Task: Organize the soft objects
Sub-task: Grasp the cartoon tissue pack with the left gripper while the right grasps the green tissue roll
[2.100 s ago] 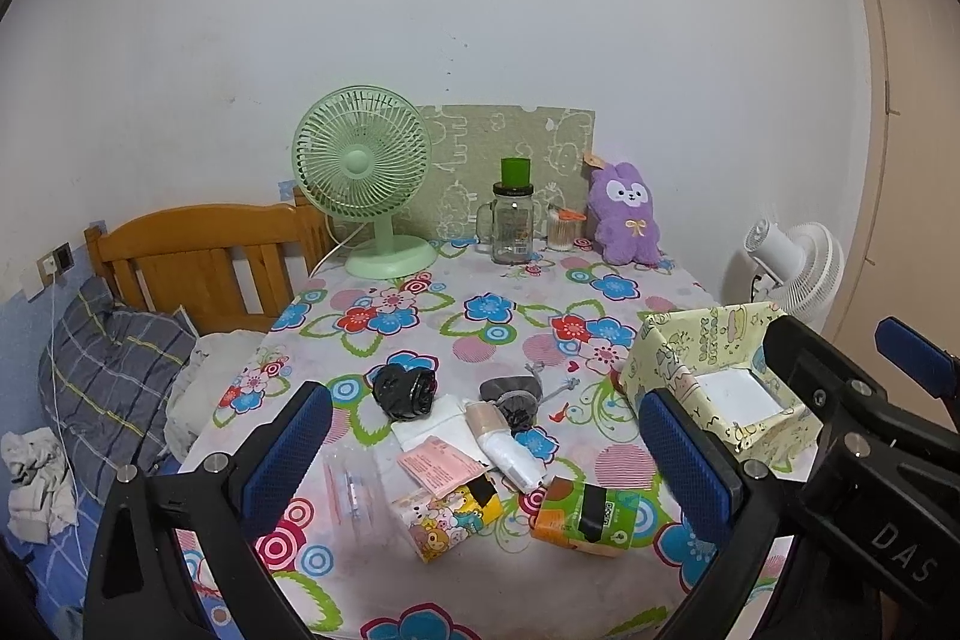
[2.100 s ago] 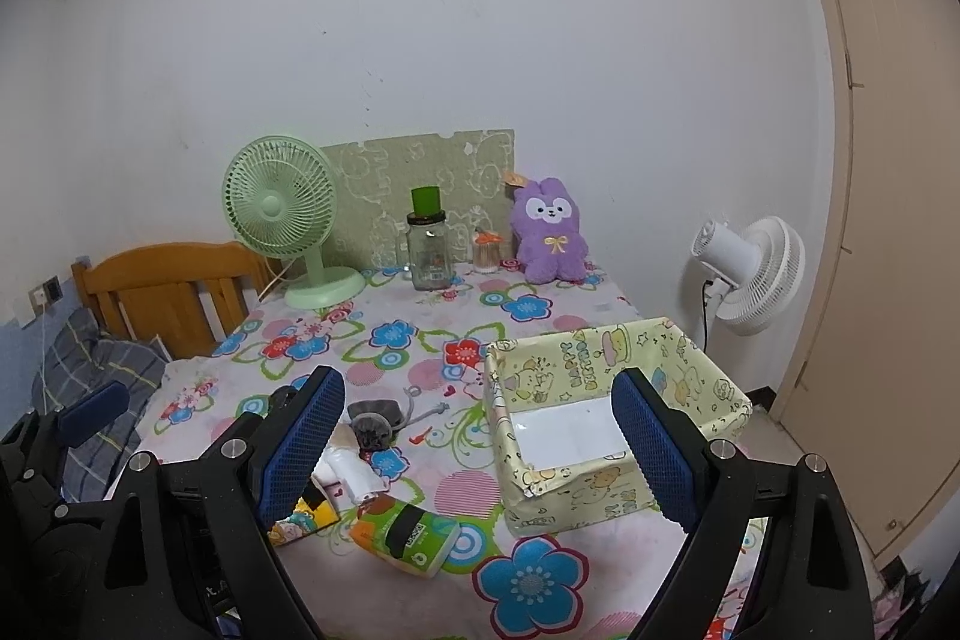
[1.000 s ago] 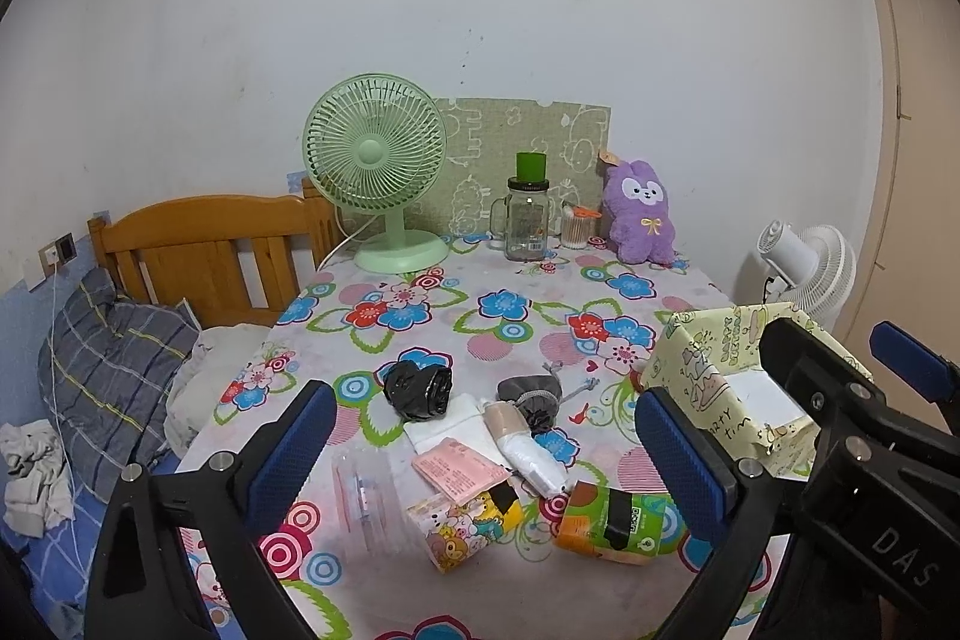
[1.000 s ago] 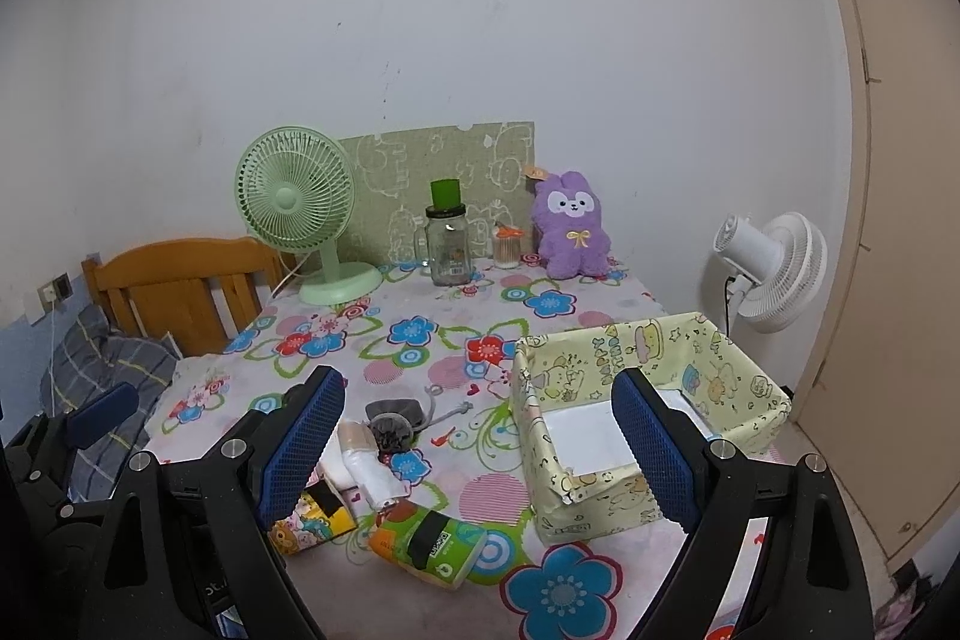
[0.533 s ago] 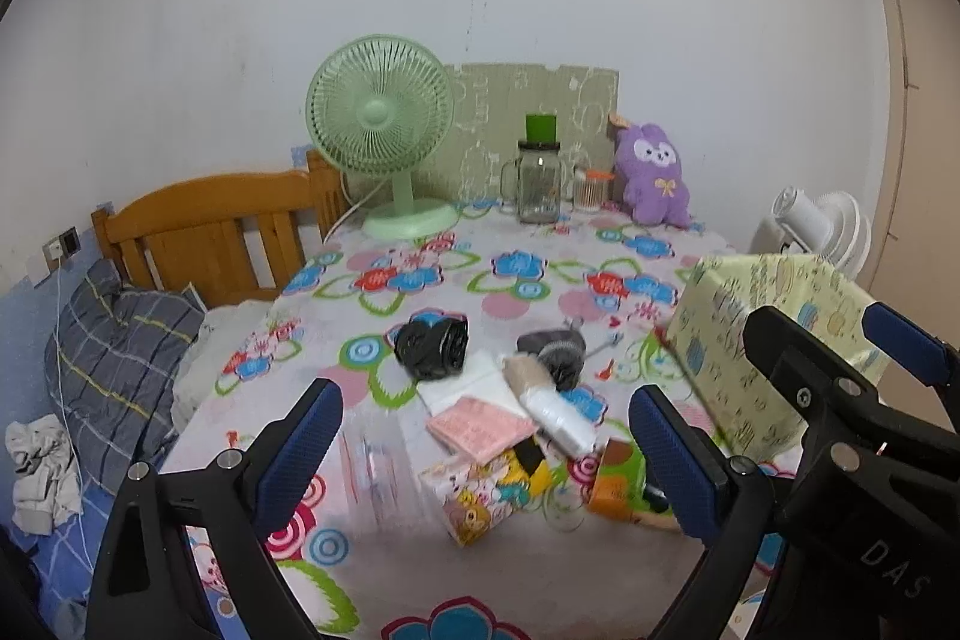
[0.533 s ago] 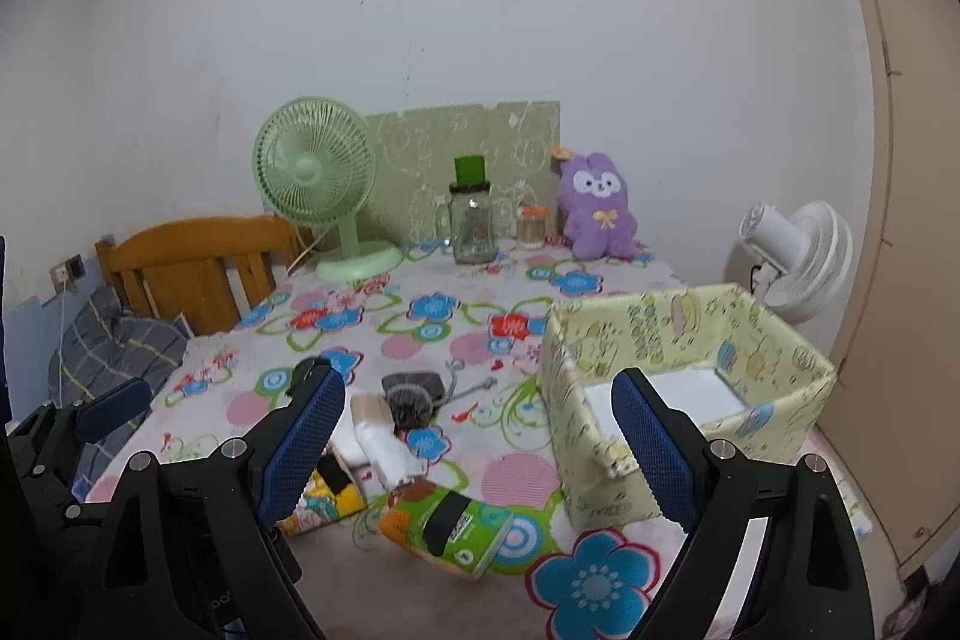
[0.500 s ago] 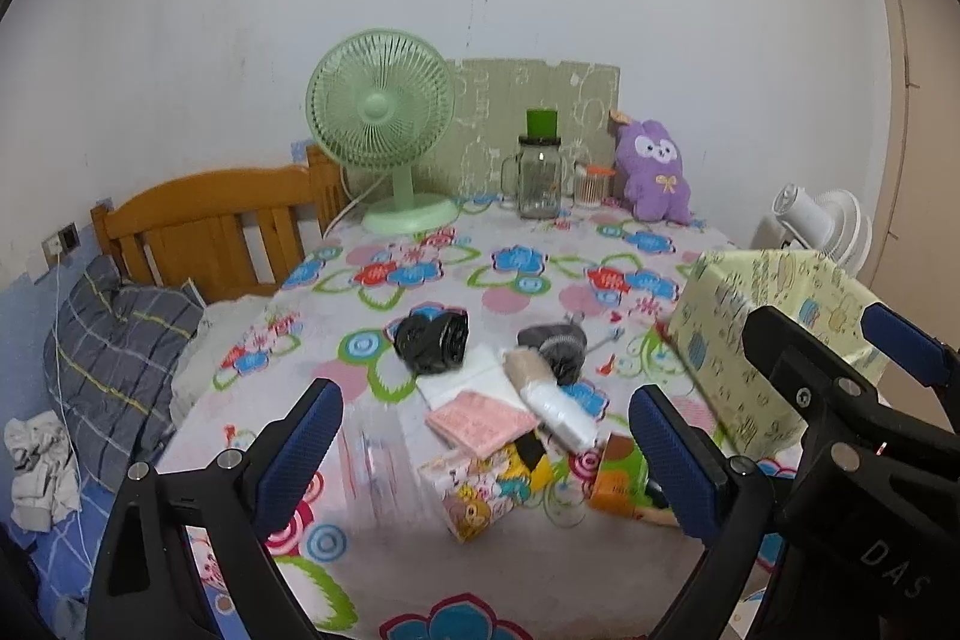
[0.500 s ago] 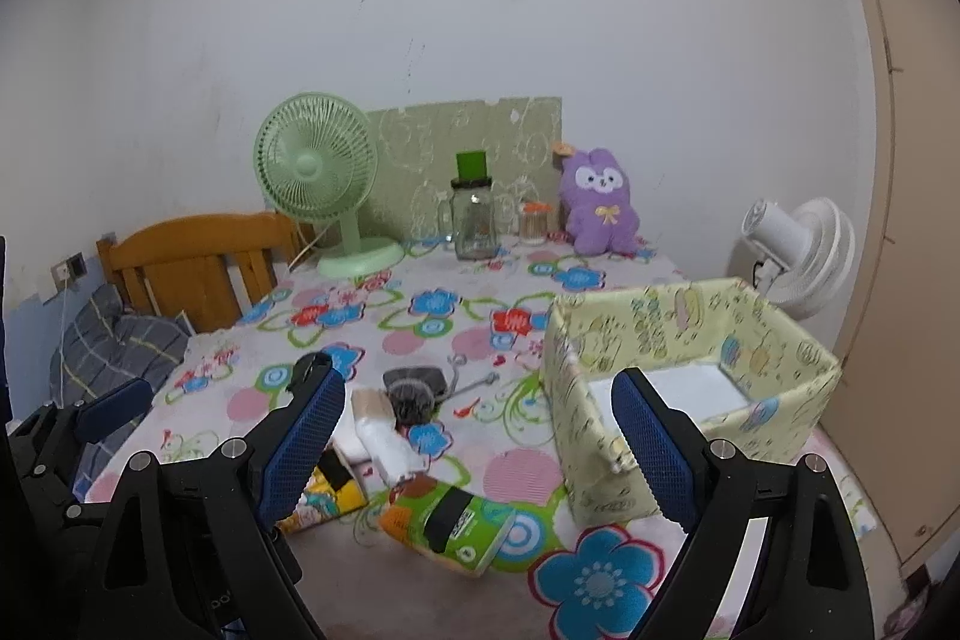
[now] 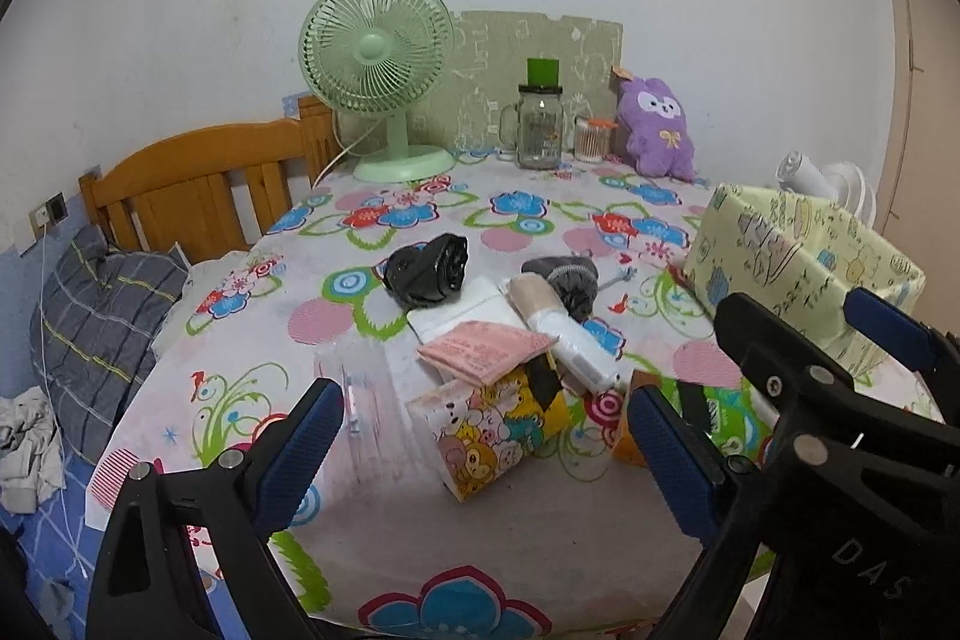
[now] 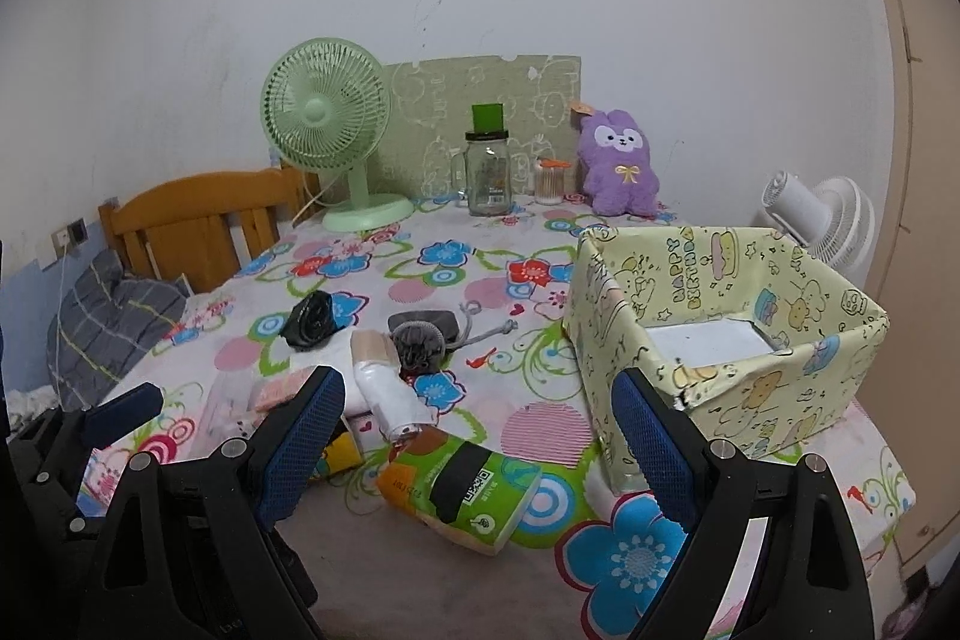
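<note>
green tissue pack (image 10: 459, 484) lies tilted (black band), both grippers spread, empty.

Black gripper frames – blue textured fingers (image 9: 303, 436), silver screws, "DAS" lettering.

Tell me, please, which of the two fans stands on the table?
The green fan, standing at the table's far left corner. The white fan stands off the table, behind the yellow box, by the door.

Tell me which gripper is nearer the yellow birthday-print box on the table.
Right. The right gripper hovers open with one finger just in front of the yellow birthday-print box. The left gripper hovers open over the cartoon tissue pack, farther from it.
</note>
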The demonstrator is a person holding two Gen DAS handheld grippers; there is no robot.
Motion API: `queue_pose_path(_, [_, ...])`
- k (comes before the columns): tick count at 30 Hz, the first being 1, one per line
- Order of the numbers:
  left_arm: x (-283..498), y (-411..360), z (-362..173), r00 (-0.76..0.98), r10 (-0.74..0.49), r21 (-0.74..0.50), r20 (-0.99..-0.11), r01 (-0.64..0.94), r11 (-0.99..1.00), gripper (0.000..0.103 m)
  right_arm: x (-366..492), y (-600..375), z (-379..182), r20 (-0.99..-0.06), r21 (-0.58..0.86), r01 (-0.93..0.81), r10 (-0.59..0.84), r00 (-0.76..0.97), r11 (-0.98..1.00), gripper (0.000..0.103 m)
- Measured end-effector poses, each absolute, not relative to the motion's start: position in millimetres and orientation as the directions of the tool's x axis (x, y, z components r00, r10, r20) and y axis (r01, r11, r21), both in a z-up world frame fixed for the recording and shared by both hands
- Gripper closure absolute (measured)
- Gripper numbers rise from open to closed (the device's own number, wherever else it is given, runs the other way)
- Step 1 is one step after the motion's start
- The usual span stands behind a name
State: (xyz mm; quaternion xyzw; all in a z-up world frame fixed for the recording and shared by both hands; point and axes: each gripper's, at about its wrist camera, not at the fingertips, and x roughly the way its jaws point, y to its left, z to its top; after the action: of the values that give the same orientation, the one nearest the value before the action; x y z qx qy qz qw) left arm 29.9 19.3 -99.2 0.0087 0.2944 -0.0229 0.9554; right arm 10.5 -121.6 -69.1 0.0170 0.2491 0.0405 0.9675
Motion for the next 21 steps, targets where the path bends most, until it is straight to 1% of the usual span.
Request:
queue_pose_path(8, [37,20,-115,0.809,-0.036,0.008,-0.586,0.05,0.999,0.007,18,-118,-86,-0.51,0.066,-0.061,0.086,0.856,0.996,0.011])
queue_pose_path(14, [43,18,-130,0.791,-0.024,0.019,-0.611,0.046,0.999,0.007,26,-115,-102,-0.553,0.07,-0.062,0.091,0.828,0.996,0.011])
queue_pose_path(16, [46,17,-133,0.79,0.001,0.042,-0.614,0.032,0.999,0.008,29,-114,-107,-0.565,0.064,-0.065,0.09,0.82,0.996,0.01])
queue_pose_path(21, [51,14,-138,0.792,0.013,0.078,-0.61,0.043,0.996,0.012,39,-112,-117,-0.601,0.067,-0.065,0.092,0.794,0.996,0.01])
